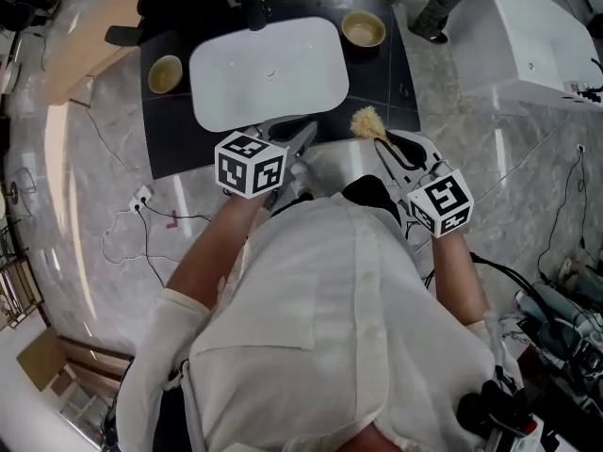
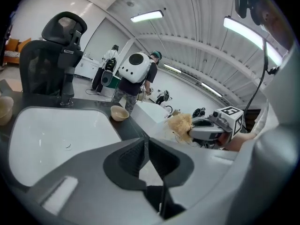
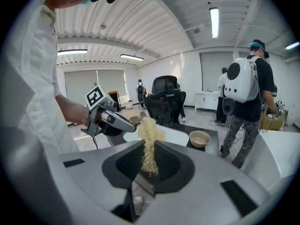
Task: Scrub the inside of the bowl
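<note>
1. sink: white and shallow, it fills the top middle of the head view, set in a dark counter.
2. two bowls stand on the counter, neither in the sink. the left bowl is just beside the sink's left edge and the right bowl is at its upper right corner. which one is to be scrubbed i cannot tell.
3. left gripper hovers at the sink's lower edge, jaws clenched on nothing, pointing up the frame. the left bowl lies up and left of it, well apart.
4. right gripper is clamped on the scrubber, a straw-coloured fibre tuft whose long axis runs out past the jaws. the right bowl lies almost straight up the frame from it, so this hand looks the nearer to that bowl.
5. the right gripper view shows the fibres pinched between the jaws, which the head view does not. the left gripper view shows its pads together and bare.
</note>
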Action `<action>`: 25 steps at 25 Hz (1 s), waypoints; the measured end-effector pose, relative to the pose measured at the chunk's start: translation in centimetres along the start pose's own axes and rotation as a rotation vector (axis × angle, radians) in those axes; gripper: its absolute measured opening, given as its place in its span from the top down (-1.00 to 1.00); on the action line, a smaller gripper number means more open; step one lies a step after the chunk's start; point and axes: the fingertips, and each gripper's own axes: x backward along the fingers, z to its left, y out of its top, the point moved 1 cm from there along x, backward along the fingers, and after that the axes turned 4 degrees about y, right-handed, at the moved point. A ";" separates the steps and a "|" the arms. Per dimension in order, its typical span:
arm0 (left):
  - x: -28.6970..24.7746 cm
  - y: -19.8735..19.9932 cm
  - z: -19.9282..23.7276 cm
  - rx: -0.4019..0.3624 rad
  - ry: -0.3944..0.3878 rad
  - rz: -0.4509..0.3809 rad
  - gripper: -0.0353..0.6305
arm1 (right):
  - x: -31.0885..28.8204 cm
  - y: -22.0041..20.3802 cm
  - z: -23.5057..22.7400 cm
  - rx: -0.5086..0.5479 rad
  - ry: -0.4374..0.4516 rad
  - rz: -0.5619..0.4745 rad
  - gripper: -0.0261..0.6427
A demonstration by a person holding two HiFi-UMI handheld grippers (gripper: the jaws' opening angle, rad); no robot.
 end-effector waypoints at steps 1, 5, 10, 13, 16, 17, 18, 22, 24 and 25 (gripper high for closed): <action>-0.7 0.4 0.6 0.013 0.001 0.001 0.87 | -0.2 0.1 -0.6 -0.003 0.001 0.002 0.77; -4.1 2.4 2.8 0.077 0.017 -0.001 0.86 | -0.9 0.4 -3.9 -0.006 0.002 0.003 0.77; -9.0 5.2 5.4 0.159 0.086 0.004 0.75 | -1.5 1.2 -9.1 -0.003 0.031 -0.004 0.77; -12.6 7.0 6.8 0.222 0.108 0.000 0.74 | -1.5 1.4 -11.6 0.005 0.067 0.003 0.77; -16.3 8.3 9.1 0.287 0.153 0.005 0.71 | -1.2 1.5 -14.2 0.011 0.103 0.006 0.77; -17.5 8.5 9.9 0.314 0.169 0.010 0.68 | -0.9 1.3 -15.1 0.012 0.112 0.009 0.77; -18.7 8.7 10.6 0.345 0.181 0.015 0.64 | -0.7 1.1 -15.9 0.011 0.120 0.013 0.77; -22.3 9.6 13.2 0.425 0.245 0.026 0.51 | 0.5 -0.3 -19.1 -0.014 0.139 0.034 0.77; -23.6 9.7 14.4 0.453 0.277 0.034 0.50 | 0.8 -1.1 -20.3 -0.028 0.148 0.048 0.77; -24.1 9.7 15.0 0.469 0.288 0.038 0.49 | 0.9 -1.5 -20.7 -0.033 0.151 0.053 0.77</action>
